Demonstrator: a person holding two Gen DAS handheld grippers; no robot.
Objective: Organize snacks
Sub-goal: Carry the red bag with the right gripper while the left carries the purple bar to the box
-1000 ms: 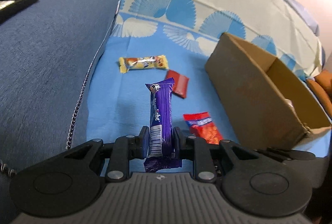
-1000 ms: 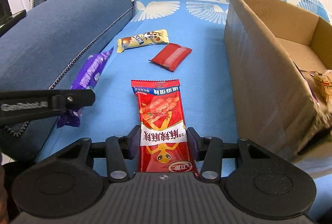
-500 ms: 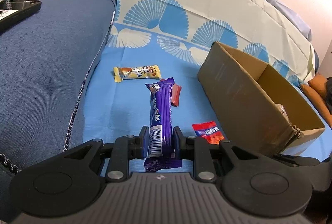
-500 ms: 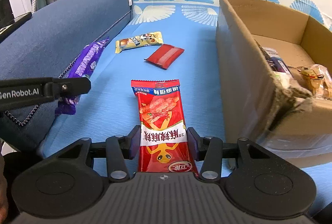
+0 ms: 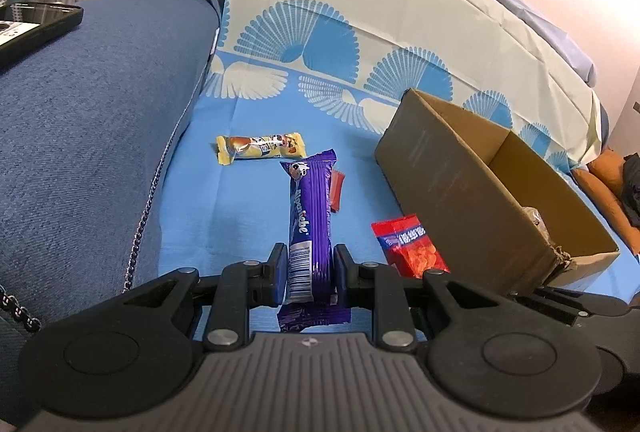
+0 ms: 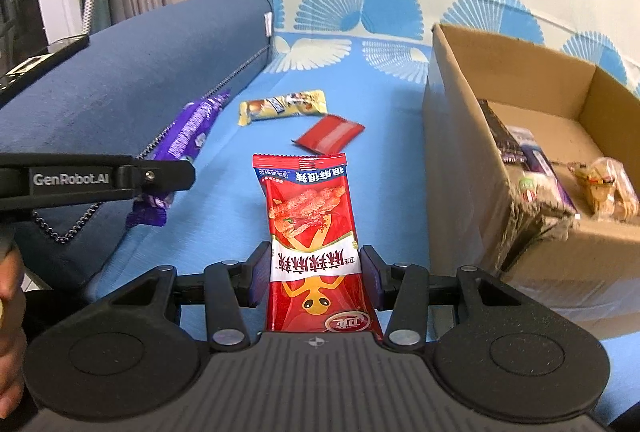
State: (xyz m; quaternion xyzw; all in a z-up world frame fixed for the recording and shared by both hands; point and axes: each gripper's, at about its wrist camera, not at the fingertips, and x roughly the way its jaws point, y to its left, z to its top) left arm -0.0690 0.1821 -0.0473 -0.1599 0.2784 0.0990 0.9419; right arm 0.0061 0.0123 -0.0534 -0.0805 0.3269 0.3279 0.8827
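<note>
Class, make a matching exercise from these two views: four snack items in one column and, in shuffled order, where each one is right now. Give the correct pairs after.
1. purple bar
2. red chili snack pack
3. yellow bar
4. small plain red packet

A. lying beside the yellow bar
B. clamped in the left gripper
C. lying nearest the sofa back
D. clamped in the right gripper

Pairs: 1-B, 2-D, 3-C, 4-A

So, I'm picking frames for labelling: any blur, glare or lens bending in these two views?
Left wrist view: sharp, fisheye bends the sofa back, faint sheen on the purple bar. Right wrist view: cardboard box edges and contents smeared, red snack pack crisp, edges curved.
</note>
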